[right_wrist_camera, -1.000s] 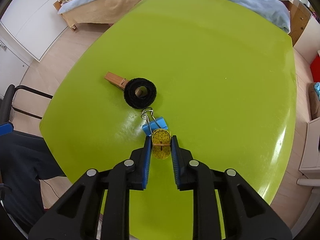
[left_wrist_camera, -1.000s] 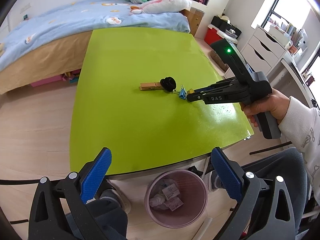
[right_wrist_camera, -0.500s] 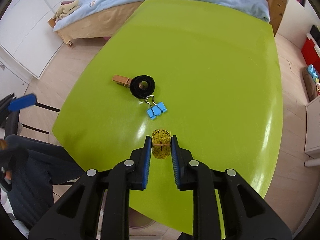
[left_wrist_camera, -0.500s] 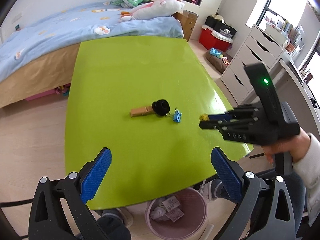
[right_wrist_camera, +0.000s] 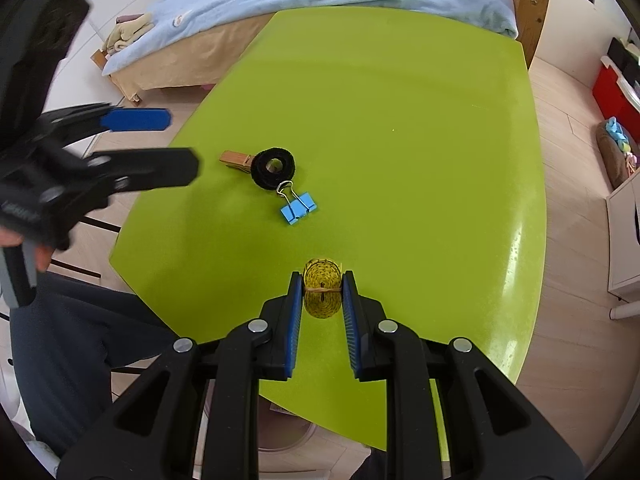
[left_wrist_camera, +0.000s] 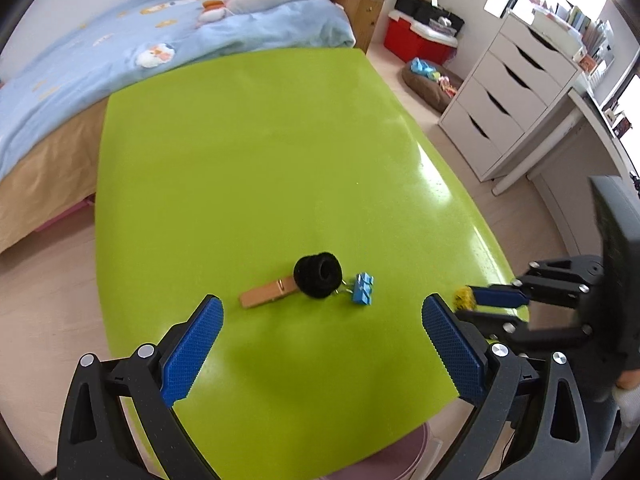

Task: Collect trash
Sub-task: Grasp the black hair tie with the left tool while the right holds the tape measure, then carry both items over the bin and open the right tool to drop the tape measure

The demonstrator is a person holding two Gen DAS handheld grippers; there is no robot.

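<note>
Left wrist view: left gripper [left_wrist_camera: 322, 334] hangs w/ jaws spread wide, nothing btwn the blue pads, over the near part of the lime-green table [left_wrist_camera: 256, 152]. Ahead of it on the tabletop, a tight cluster: wooden clothespin [left_wrist_camera: 267, 293] lying flat, black fuzzy ring [left_wrist_camera: 318, 275] touching its right end, blue binder clip [left_wrist_camera: 363, 289] just beside the ring on the right. At far right, right gripper [left_wrist_camera: 466, 304] comes in sideways above the table's right edge, jaws narrow, w/ a small yellow tape-measure roll [left_wrist_camera: 463, 298] pinched at the tips; a bit of the person's hand shows behind it. A pinkish bin rim [left_wrist_camera: 404, 454] peeks out under the table's near edge, mostly hidden. Bkgd: bed w/ blue duvet [left_wrist_camera: 120, 52], white drawer unit [left_wrist_camera: 516, 92], red box [left_wrist_camera: 416, 38]. Right wrist view: right gripper [right_wrist_camera: 322, 294] clamped narrow on the yellow tape-measure roll [right_wrist_camera: 322, 280], both pads pressing its sides, a rubber band around its middle; the roll is lifted off the table, its reflection showing on the glossy surface below, near the table's [right_wrist_camera: 400, 100] near edge. Further out lie the binder clip [right_wrist_camera: 298, 207], the black ring [right_wrist_camera: 273, 167] touching the clip's wire handles, and the clothespin [right_wrist_camera: 236, 159] poking out from the ring's left. Left gripper [right_wrist_camera: 160, 140] enters from the left, blurred, jaws wide apart, empty, near the table's left edge, well apart from the cluster; fingers of the hand [right_wrist_camera: 24, 248] holding it show at bottom left. Bin is only a sliver under the table edge here.
</note>
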